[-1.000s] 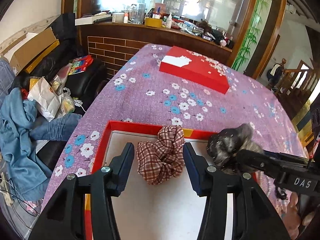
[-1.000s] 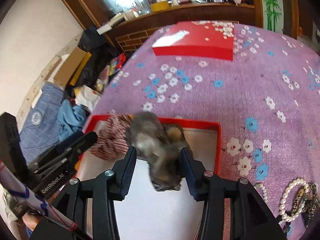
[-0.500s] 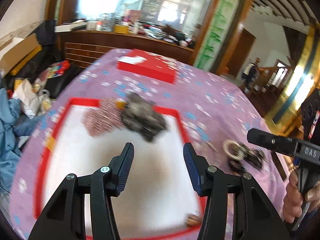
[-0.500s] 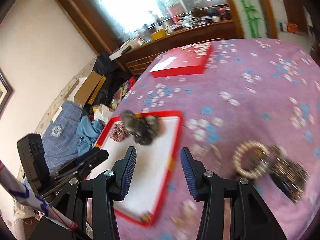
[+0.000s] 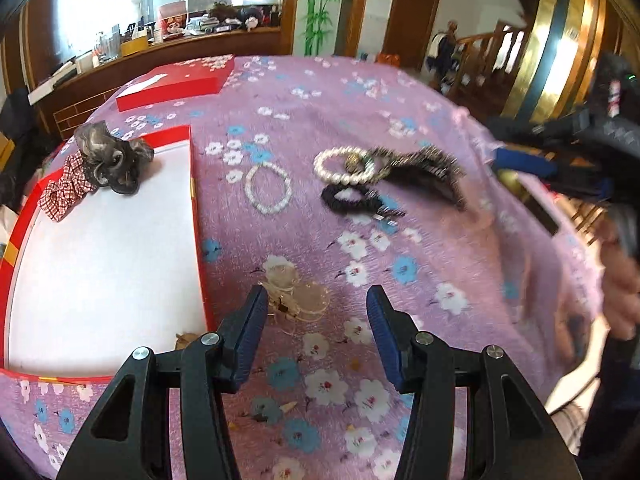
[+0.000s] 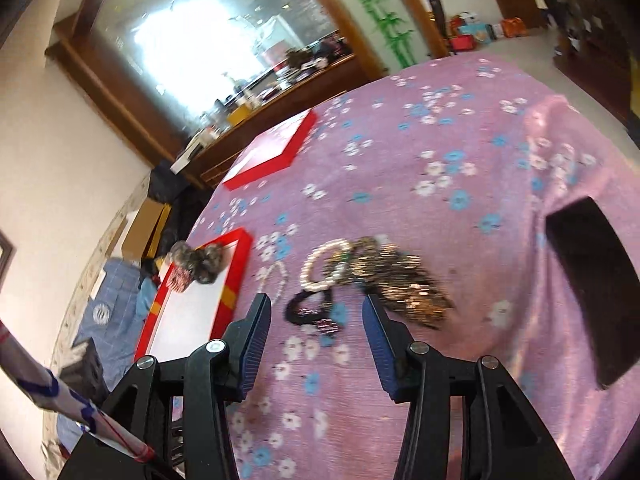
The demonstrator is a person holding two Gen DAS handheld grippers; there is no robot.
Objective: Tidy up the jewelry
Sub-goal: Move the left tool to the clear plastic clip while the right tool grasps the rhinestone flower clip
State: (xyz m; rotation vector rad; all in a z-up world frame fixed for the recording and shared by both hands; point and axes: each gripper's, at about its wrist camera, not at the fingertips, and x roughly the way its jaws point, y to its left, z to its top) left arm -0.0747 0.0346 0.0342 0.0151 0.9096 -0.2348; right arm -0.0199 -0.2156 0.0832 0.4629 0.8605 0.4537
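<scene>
Tongs [image 5: 316,328] (both empty) hover above jewelry [image 5: 346,166].

Both views are fisheyes riding on hand-held grippers, looking forward and steeply down along the fingers at the surface [image 5: 460,240] with its purple flowered cloth. The left wrist view sits close over it, the red tray [image 5: 192,184] filling the left of the frame. The right wrist view looks from farther back and rolled, the tray [image 6: 240,264] small at centre left. Both share the pearl bracelet [image 5: 340,174] [image 6: 320,268] and the red box [image 5: 172,88] [image 6: 276,152] beyond.
</scene>
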